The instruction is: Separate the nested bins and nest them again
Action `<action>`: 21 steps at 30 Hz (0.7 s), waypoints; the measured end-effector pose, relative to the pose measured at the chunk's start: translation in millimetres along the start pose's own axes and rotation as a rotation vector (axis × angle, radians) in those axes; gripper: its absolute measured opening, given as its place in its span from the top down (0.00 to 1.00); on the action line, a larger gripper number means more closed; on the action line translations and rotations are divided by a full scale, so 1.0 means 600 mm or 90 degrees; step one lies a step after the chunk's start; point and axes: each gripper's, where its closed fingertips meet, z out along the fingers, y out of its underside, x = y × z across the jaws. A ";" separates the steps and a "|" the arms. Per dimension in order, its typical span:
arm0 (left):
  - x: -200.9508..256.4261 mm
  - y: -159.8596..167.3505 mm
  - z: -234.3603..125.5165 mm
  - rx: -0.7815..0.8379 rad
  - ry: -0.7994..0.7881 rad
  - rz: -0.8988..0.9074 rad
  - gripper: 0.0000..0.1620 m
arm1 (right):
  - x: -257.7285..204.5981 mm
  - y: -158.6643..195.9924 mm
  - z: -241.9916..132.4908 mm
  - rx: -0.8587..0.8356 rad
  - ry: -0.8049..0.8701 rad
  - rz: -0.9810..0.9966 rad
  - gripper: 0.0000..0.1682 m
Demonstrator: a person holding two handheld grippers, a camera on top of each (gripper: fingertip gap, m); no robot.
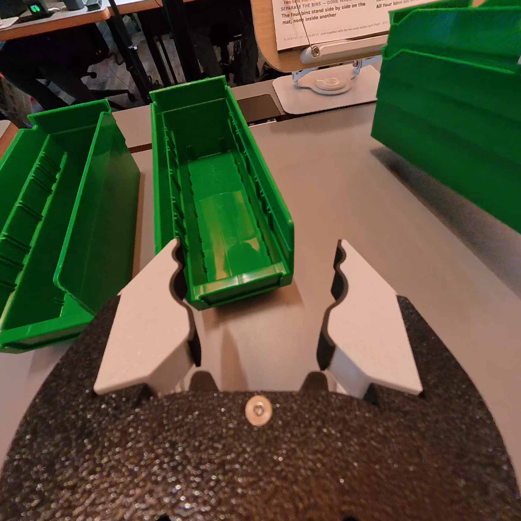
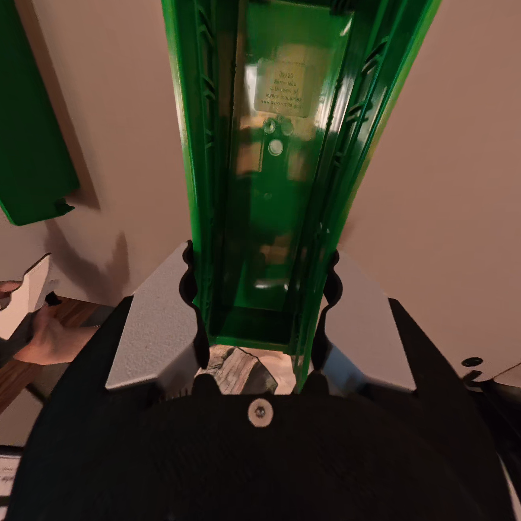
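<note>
Two separate green bins stand on the grey table in the left wrist view, one in the middle (image 1: 220,197) and one at the left (image 1: 56,225). My left gripper (image 1: 258,245) is open and empty, hovering just before the middle bin's near end. My right gripper (image 2: 260,253) is shut on the near end of a stack of nested green bins (image 2: 282,169), its fingers against the outer side walls. That stack shows blurred and tilted above the table at the right of the left wrist view (image 1: 451,112). How many bins it holds I cannot tell.
A white stand (image 1: 327,87) with a printed sheet (image 1: 324,22) is at the table's far edge, with desks and chairs behind. In the right wrist view another green bin (image 2: 33,127) lies at the left, and a hand (image 2: 48,338) holds the left gripper (image 2: 28,287).
</note>
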 end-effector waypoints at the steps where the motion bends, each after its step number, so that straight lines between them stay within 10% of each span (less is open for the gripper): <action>1: 0.001 -0.001 0.000 0.000 -0.001 0.002 0.36 | 0.003 -0.002 -0.005 0.007 0.007 -0.005 0.45; 21: -0.008 -0.010 -0.012 0.013 -0.015 -0.006 0.36 | 0.058 -0.017 -0.026 0.066 0.027 -0.007 0.49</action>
